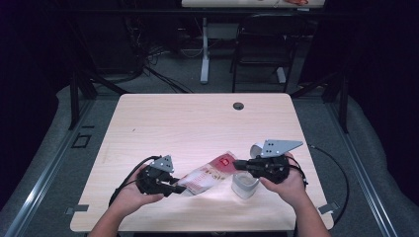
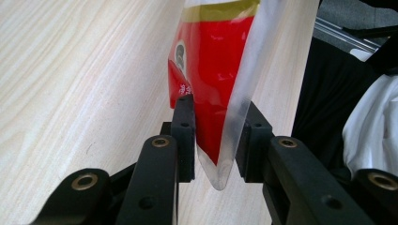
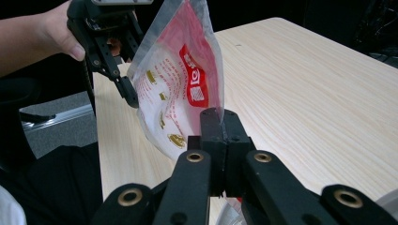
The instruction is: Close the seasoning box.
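Pale wooden table (image 1: 197,118) under dim light: near its front edge a red-and-clear plastic pouch (image 1: 207,174) hangs between both grippers, light, limp, slippery; edges suit gripping. Right gripper (image 3: 220,123) pinches one edge tight; left gripper (image 2: 213,136) straddles the other corner. White cup (image 1: 245,184) below right.

One red-and-clear plastic pouch (image 1: 210,174) lies near the table's (image 1: 197,118) near edge. Two grippers, left (image 1: 177,188) and right (image 1: 238,163). One white cup (image 1: 244,184), right of the pouch.
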A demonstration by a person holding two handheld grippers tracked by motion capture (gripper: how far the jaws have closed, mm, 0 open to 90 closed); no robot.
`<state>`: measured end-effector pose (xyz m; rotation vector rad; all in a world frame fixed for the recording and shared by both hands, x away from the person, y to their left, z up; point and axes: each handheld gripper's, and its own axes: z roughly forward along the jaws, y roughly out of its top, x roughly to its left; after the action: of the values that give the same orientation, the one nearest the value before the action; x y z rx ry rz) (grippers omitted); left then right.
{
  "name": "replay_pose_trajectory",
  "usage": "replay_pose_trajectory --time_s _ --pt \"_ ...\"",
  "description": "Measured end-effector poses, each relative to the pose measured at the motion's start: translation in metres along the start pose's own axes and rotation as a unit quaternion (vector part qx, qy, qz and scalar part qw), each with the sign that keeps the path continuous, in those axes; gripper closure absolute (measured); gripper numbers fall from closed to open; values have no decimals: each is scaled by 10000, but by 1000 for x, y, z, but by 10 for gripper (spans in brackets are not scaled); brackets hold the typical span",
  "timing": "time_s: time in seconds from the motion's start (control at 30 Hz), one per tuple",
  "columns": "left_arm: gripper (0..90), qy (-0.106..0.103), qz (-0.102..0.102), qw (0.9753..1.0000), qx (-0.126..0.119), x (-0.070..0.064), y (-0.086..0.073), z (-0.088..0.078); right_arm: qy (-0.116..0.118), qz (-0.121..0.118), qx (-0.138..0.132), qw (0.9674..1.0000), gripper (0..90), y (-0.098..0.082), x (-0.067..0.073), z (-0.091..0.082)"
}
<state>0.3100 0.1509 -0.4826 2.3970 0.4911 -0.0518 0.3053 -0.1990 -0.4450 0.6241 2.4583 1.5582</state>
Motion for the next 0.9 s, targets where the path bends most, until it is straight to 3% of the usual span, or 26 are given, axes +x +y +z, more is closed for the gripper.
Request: replay_pose_trajectory --time_s 0.9 --pt "729 160 50 9997 -171 0 10 -28 41 139 4 9999 900 -8 -3 -2"
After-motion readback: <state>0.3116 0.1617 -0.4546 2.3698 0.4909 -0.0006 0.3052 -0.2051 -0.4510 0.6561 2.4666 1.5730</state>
